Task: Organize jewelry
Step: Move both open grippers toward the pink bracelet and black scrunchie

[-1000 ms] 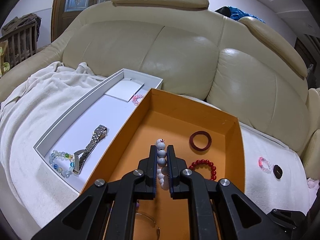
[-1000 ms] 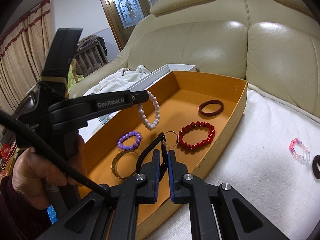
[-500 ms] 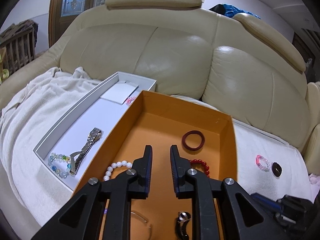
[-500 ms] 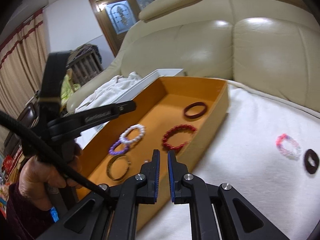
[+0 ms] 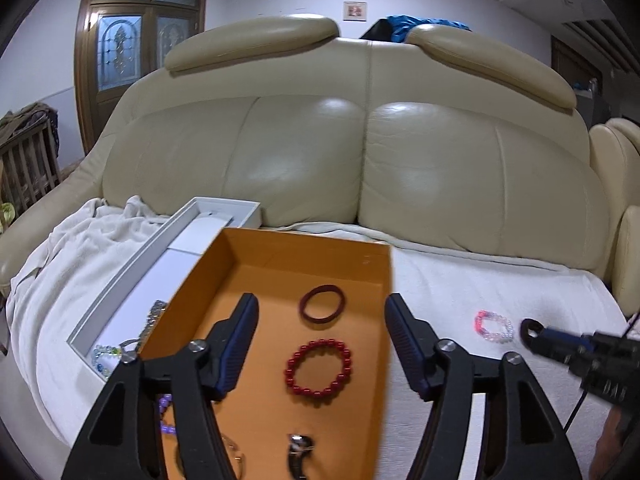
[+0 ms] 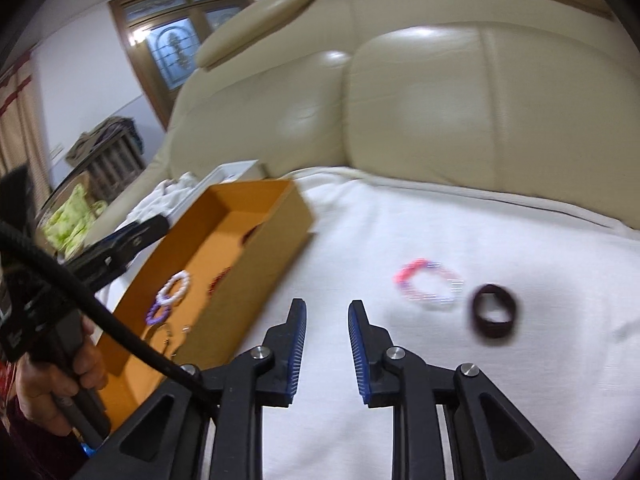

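since half a second earlier the left gripper [image 5: 320, 316] had spread its jaws from a narrow gap to wide, and the right gripper [image 6: 327, 316] had swung right, away from the orange box [image 6: 256, 256], onto the white cloth [image 6: 400, 360], its jaws a little wider than before.

in the left wrist view the left gripper hung empty over the orange box [image 5: 380, 320]. between its fingers lay a dark red ring [image 5: 323, 305], farther, and a red bead bracelet [image 5: 319, 367], nearer. purple beads [image 5: 165, 414] showed behind the left finger, and a dark metal piece [image 5: 300, 452] lay at the near edge. left of the box sat a white tray [image 5: 132, 264] with a watch [image 5: 154, 314] and a pale glass-bead bracelet [image 5: 105, 354]. on the cloth right of the box lay a pink bracelet [image 5: 493, 326], and just right of it a dark ring [image 5: 531, 330] at the tip of the right gripper.

in the right wrist view, blurred, the right gripper stood partly open and empty above the cloth. the pink bracelet [image 6: 430, 286] and dark ring [image 6: 495, 315] lay ahead and to the right, close together, touching or not i could not tell. the box held a white bead bracelet [image 6: 175, 288] and the purple beads [image 6: 158, 314]. a hand [image 6: 60, 376] held the left gripper at the left edge.
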### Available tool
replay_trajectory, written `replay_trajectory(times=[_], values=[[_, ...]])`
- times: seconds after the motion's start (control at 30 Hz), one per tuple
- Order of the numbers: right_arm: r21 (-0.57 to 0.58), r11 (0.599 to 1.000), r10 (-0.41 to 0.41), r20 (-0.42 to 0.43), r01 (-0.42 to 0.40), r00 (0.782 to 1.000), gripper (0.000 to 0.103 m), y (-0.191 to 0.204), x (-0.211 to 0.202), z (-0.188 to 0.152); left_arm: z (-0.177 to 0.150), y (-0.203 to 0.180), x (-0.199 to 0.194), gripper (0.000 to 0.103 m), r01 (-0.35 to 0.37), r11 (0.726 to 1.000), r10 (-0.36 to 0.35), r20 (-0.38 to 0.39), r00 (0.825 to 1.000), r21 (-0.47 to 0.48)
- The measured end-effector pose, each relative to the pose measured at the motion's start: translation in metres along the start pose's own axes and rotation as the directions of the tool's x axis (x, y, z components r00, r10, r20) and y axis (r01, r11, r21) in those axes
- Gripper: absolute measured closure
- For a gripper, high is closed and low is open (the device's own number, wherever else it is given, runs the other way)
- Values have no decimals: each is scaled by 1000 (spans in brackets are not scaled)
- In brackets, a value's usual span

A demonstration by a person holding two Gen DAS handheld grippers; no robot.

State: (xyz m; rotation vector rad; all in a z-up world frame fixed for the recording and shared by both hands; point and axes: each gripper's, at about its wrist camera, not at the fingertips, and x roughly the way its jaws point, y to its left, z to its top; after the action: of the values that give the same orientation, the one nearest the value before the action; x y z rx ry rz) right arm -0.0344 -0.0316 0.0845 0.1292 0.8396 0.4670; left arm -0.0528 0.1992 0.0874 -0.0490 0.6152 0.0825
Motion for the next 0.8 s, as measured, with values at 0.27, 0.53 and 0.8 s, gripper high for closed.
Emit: replay_trajectory(times=[0.27, 0.53, 0.8], values=[[117, 990, -87, 34, 83, 996, 79, -66, -26, 11, -3, -49, 0, 31, 21, 997, -21, 0, 1000, 76], [189, 975, -120, 4, 117, 993, 79, -95, -27, 9, -12, -100, 2, 31, 24, 978, -24, -3, 1000, 209], [190, 973, -130, -12, 130, 991, 79, -101, -24, 6, -17, -125, 1, 31, 32, 959, -33, -2, 999, 280]])
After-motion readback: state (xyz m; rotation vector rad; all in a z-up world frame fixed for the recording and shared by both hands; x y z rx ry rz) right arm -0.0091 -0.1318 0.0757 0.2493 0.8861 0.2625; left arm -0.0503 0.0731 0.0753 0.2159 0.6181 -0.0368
